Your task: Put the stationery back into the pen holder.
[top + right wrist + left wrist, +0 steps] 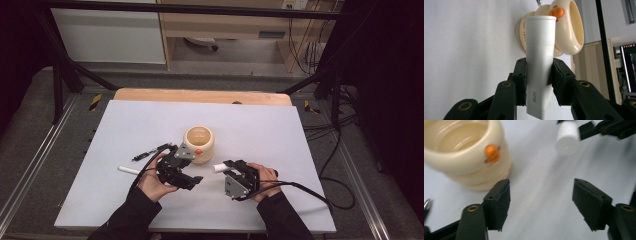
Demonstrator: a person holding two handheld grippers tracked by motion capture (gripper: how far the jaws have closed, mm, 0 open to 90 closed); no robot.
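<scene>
Transfer step: right gripper point(539, 82) clamps white glue stick point(540, 62), left gripper point(541, 202) wide and empty; next, likely drop stick into cream cup point(199, 144).

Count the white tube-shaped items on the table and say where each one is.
2. One white glue stick is clamped in the right gripper, right of the cream cup. A second white tube lies on the mat beside the left hand, partly hidden.

Your white glue stick point(540, 67) — a capped, slim tube marked GLOO — is held level above the table, cap end pointing to 9 o'clock, toward the cream cup point(199, 144).
</scene>
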